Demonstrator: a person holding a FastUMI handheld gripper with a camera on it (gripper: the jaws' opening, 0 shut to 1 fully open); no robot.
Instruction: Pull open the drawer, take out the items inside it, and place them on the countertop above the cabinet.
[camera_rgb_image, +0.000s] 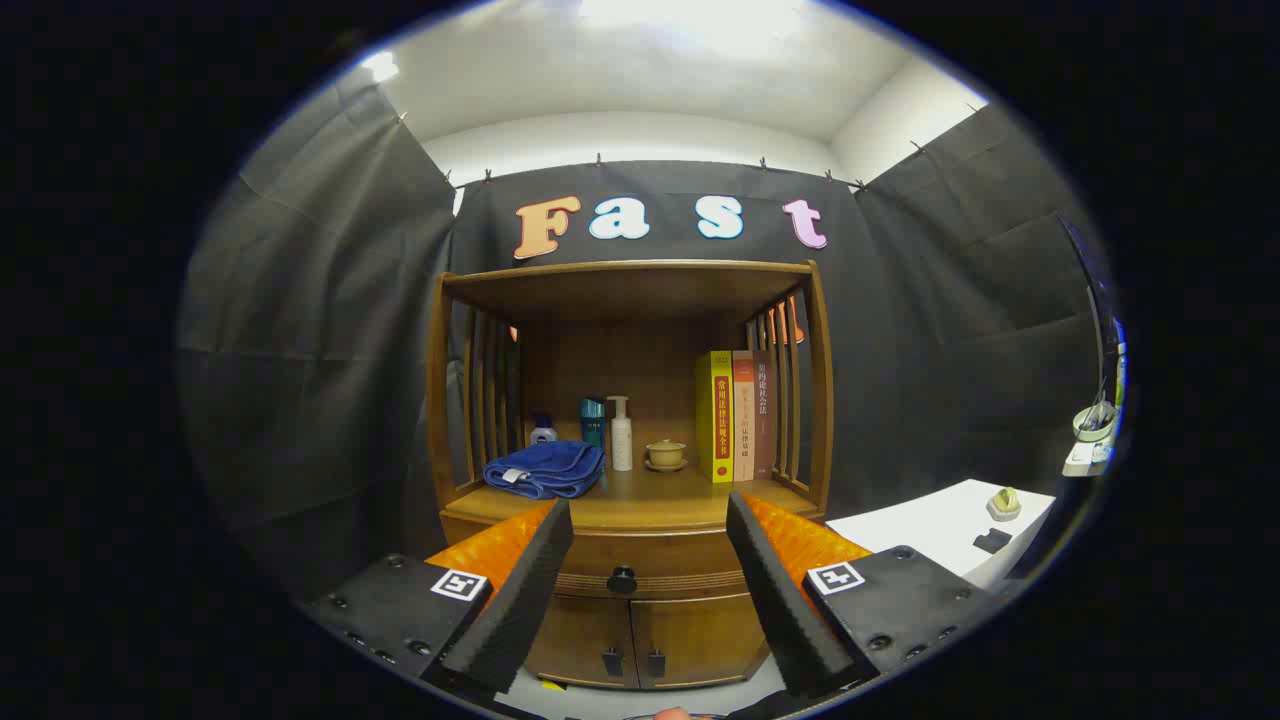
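A wooden cabinet stands ahead of me against the black cloth wall. Its drawer (650, 565) is closed, with a round black knob (622, 579) at its middle. The knob lies beyond my fingertips, in line with the gap between them. My gripper (650, 520) is open, its two black ribbed fingers (520, 600) spread wide with nothing between them. The countertop (660, 495) above the drawer carries a folded blue towel (545, 469), a white pump bottle (621, 433), a small cup on a saucer (665, 455) and upright books (735, 415). What the drawer holds is hidden.
Two small doors (630, 640) with black handles sit below the drawer. Slatted wooden sides and a top board enclose the countertop shelf. To the right stands a white table (940, 530) with a small greenish object (1004, 503) and a black item on it.
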